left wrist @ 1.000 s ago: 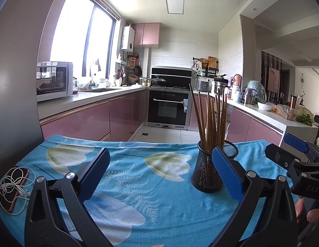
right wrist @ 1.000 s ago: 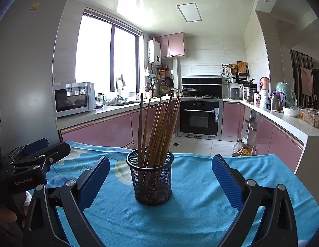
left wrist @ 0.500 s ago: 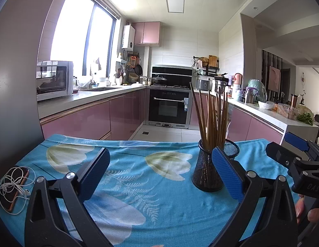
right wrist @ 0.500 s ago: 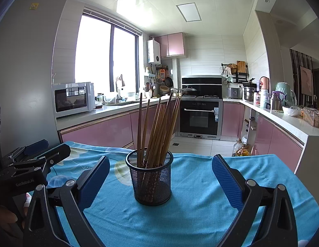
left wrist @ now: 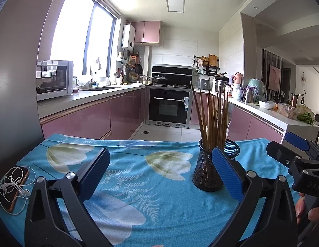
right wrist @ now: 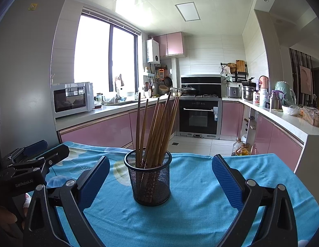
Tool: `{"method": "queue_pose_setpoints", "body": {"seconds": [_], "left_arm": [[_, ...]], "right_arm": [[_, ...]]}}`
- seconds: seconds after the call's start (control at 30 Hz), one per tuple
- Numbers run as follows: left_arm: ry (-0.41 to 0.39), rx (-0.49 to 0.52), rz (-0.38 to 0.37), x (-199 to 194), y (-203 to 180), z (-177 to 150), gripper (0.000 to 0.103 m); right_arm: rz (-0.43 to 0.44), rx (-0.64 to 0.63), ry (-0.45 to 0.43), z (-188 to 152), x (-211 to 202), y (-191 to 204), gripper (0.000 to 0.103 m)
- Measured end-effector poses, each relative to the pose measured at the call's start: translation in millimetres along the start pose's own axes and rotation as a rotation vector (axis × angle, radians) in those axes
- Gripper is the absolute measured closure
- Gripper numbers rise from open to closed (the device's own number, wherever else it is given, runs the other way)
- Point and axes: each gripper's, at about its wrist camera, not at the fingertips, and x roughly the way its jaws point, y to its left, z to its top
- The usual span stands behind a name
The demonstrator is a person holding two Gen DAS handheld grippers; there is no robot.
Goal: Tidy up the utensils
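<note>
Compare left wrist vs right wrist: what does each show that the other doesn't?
Left wrist only: a phone wrapped in white earphones at the table's left edge, and greens on the right counter. Right wrist only: oil bottles on the floor past the table. Both: the mesh cup of chopsticks on the blue tablecloth, the microwave, the oven, and both grippers open.

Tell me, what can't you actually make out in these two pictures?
- Mesh holder, left wrist view: its right side sits behind the left gripper's near finger.
- Chopsticks, right wrist view: lower ends blurred behind the mesh, so no exact count.
- Phone, left wrist view: screen covered by tangled white earphones.
- Right gripper: whatever lies below its fingers is cut off by the frame.
</note>
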Motion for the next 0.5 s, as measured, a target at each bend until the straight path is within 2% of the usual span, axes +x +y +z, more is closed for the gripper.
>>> {"method": "queue_pose_setpoints", "body": {"seconds": [0.5], "left_arm": [[0.001,0.000,0.002,0.3,0.1,0.6,0.005]], "right_arm": [[-0.004,0.002,0.004,-1.2,2.4,-0.1,0.007]]}}
